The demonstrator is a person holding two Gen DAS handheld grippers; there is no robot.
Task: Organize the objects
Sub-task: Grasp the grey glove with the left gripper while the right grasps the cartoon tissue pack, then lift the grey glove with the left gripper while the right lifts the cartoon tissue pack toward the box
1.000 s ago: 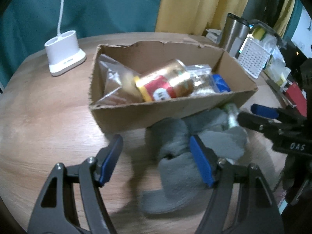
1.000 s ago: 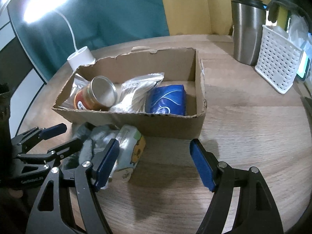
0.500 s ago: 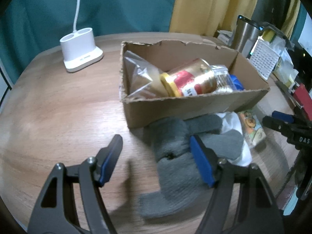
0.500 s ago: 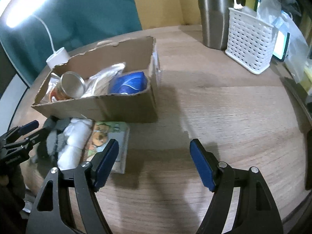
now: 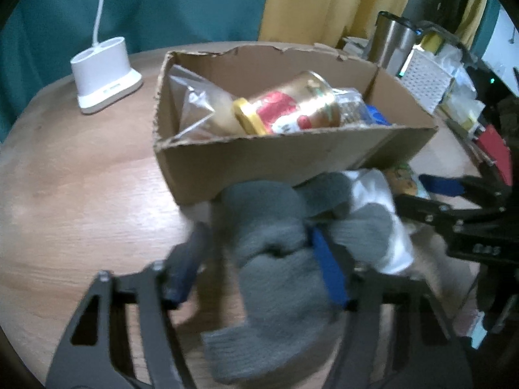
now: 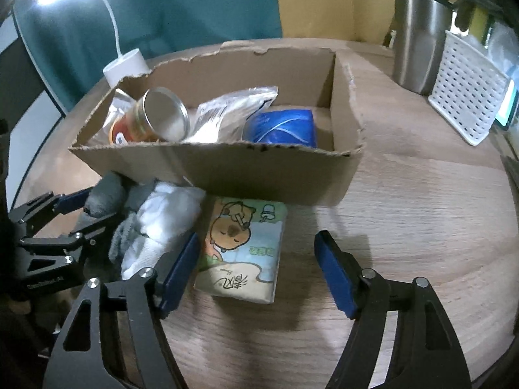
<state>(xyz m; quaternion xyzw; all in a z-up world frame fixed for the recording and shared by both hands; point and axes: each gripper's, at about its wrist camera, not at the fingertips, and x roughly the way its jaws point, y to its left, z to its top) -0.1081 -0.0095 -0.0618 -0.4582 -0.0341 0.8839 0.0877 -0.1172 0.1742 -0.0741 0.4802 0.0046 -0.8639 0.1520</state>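
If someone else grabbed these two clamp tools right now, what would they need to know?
Left gripper: jaws closing around the grey sock, though blur hides whether they grip it.
Right gripper: jaws open, straddling the cartoon tissue pack without touching it.
Done: the can, clear snack bags and blue packet lie in the cardboard box.
Left: the grey sock, white sock and tissue pack lie on the table against the box front; they probably go in next.

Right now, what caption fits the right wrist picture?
Open right gripper hovers over a cartoon tissue pack beside the cardboard box.
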